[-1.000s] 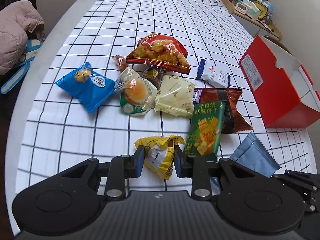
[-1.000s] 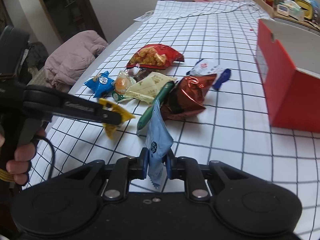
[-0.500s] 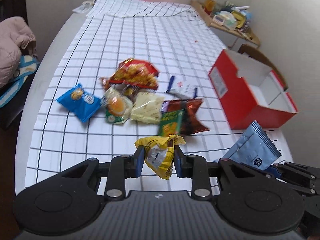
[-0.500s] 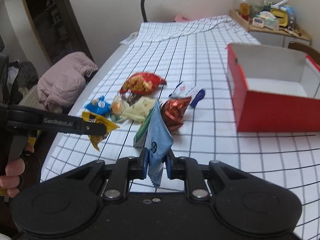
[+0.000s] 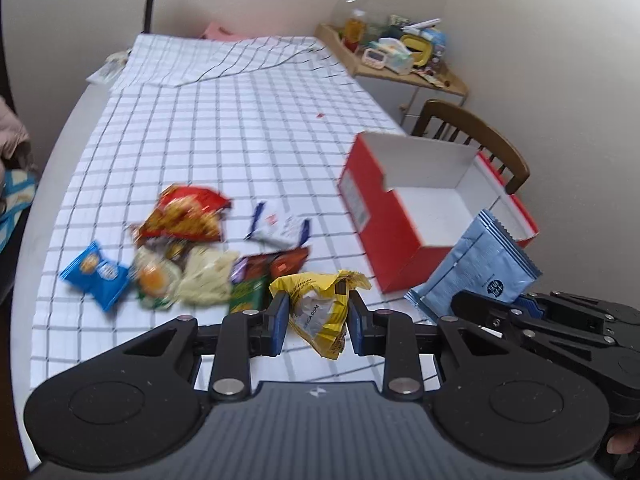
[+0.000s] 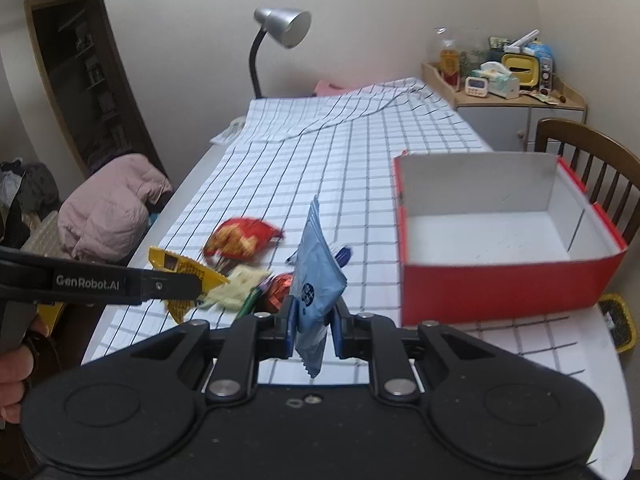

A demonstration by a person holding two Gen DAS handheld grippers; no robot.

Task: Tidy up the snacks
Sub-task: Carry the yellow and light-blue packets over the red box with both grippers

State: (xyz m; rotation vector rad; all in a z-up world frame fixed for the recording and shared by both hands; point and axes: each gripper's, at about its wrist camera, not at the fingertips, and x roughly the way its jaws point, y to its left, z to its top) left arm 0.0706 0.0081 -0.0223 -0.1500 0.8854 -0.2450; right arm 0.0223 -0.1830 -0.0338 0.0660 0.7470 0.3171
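Left gripper (image 5: 316,316) clamps yellow packet (image 5: 320,308), right gripper (image 6: 314,322) clamps blue packet (image 6: 316,276); both held above tabletop. Your risk: thin foil slips, misses red box (image 6: 500,284) at right edge.

Home: desk lamp (image 6: 286,26), wooden chair (image 6: 592,156), cluttered shelf (image 6: 508,88).

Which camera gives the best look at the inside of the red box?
The right wrist view: the red box faces it squarely, so its white floor and walls show, with nothing inside. In the left wrist view the box is angled and the light blue packet covers its near corner.
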